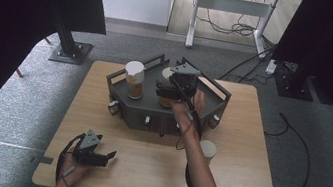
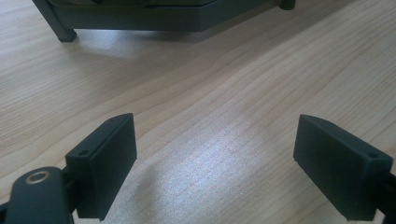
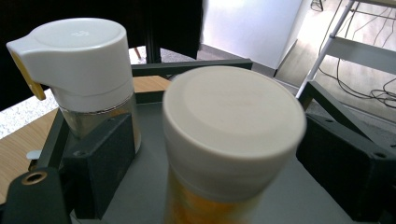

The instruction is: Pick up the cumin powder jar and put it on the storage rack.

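A dark grey tray [image 1: 215, 93] stands at the table's far middle. On it is a jar with a white spout lid [image 1: 134, 81] [image 3: 74, 60] and brown contents. Beside it stands a second jar with a round white lid [image 1: 166, 75] [image 3: 233, 135] and amber contents. My right gripper [image 1: 167, 89] [image 3: 215, 158] reaches over the tray's front wall. Its jaws stand on either side of the second jar, open, with a gap on the left side. My left gripper [image 1: 108, 158] [image 2: 215, 163] rests low over the bare wooden table [image 2: 210, 93] near the front left, open, nothing between its jaws.
A white cylinder [image 1: 207, 149] stands on the table right of the right forearm. The tray's underside and a leg [image 2: 65, 32] lie ahead of the left gripper. Black stands and cables are on the floor around the table.
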The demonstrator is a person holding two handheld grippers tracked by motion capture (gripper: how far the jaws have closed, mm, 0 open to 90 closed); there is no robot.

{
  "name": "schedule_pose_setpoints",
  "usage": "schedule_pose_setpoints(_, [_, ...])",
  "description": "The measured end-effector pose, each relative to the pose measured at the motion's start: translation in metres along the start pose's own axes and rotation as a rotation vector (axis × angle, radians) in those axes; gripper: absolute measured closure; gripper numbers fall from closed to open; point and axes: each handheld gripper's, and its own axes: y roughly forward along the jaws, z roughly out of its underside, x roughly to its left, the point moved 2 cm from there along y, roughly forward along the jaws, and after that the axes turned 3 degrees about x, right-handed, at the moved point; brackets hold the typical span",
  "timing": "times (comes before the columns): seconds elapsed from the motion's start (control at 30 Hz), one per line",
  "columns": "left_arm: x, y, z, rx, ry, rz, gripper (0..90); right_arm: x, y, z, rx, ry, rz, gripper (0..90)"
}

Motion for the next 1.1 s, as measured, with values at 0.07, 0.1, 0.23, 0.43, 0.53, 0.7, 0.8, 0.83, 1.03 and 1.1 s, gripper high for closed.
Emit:
schedule_pose_setpoints(0.07, [0.000,0.000,0.000,0.001,-0.001,0.001,13.5,-0.002,-0.004,0.002,-0.005,0.005,-0.001,11.2])
schedule_pose_setpoints(0.1, [0.000,0.000,0.000,0.001,-0.002,0.001,13.5,-0.003,-0.006,0.003,-0.007,0.002,-0.001,11.3])
schedule_pose_setpoints(0.23, [0.000,0.001,-0.001,0.003,0.000,0.002,13.5,-0.005,-0.015,0.005,-0.011,-0.003,-0.003,11.7])
schedule_pose_setpoints(0.43, [-0.001,0.001,-0.001,0.004,0.002,0.003,13.5,-0.009,-0.028,0.007,-0.006,-0.023,-0.012,12.4])
schedule_pose_setpoints(0.53, [-0.001,0.001,-0.001,0.005,0.001,0.005,13.5,-0.013,-0.034,0.009,0.001,-0.026,-0.016,12.4])
schedule_pose_setpoints(0.7, [0.000,0.001,-0.002,0.009,0.001,0.006,13.4,-0.022,-0.043,0.012,0.008,-0.016,-0.015,12.4])
schedule_pose_setpoints(0.8, [0.000,0.001,-0.002,0.011,0.000,0.007,13.5,-0.029,-0.051,0.015,0.013,-0.015,-0.013,12.4])
schedule_pose_setpoints(0.83, [0.000,0.001,-0.002,0.011,-0.001,0.007,13.4,-0.029,-0.052,0.016,0.016,-0.015,-0.013,12.4])
schedule_pose_setpoints(1.03, [0.000,0.001,-0.002,0.008,0.000,0.005,13.3,-0.036,-0.062,0.022,0.020,-0.011,-0.001,12.4])
schedule_pose_setpoints(1.1, [0.000,0.001,-0.002,0.008,0.000,0.005,13.3,-0.038,-0.065,0.024,0.022,-0.006,0.004,12.5])
